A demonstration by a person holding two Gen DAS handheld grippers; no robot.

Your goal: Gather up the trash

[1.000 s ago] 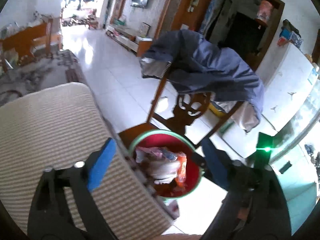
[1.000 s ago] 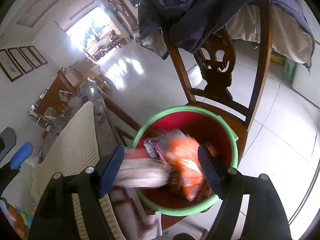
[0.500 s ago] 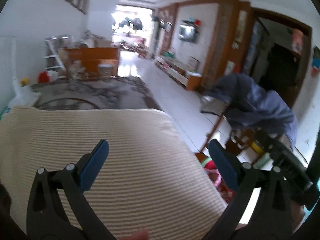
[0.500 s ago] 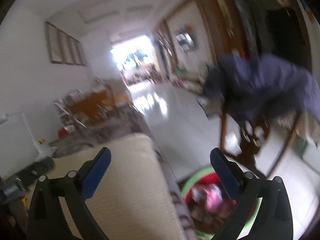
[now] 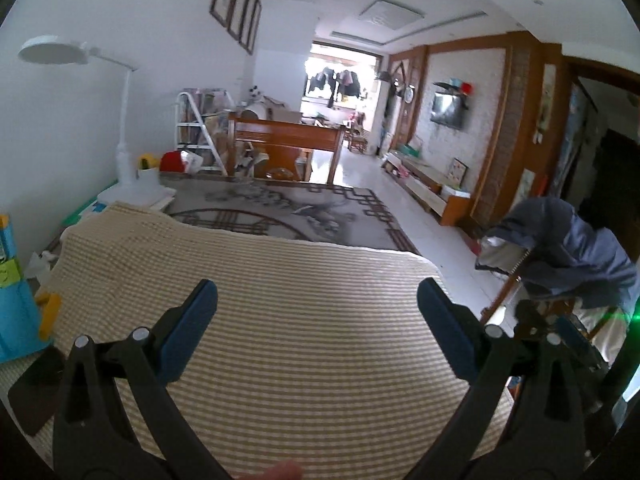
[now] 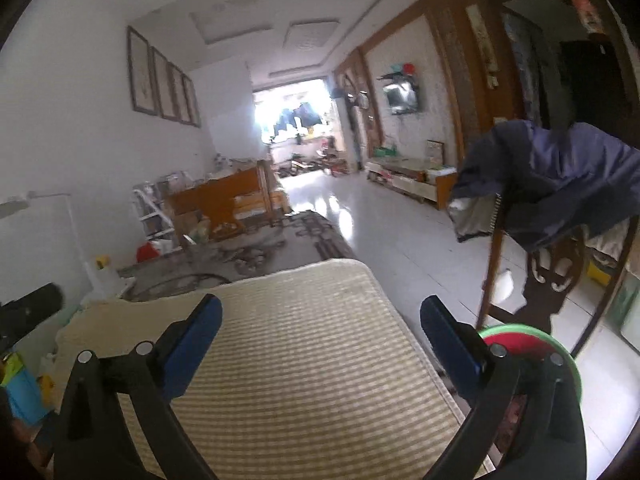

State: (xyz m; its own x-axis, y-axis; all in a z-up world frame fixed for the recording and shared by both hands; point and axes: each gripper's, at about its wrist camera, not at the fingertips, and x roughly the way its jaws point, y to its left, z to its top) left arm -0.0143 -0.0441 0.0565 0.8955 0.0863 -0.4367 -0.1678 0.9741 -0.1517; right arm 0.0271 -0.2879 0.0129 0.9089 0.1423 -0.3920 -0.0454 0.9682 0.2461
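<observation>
We hold the left gripper [image 5: 316,308] wide and empty over the striped mat [image 5: 304,344]; the right gripper [image 6: 320,320] likewise wide, empty; the green-rimmed basin [image 6: 560,350] sits lower right.

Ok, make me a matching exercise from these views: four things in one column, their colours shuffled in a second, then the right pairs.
Things:
1. jacket draped over the chair
2. basin rim
3. striped mat
4. floor lamp

Colours:
A. white
B. green
C. dark blue
D. cream and tan

Pairs: 1-C, 2-B, 3-D, 4-A
</observation>
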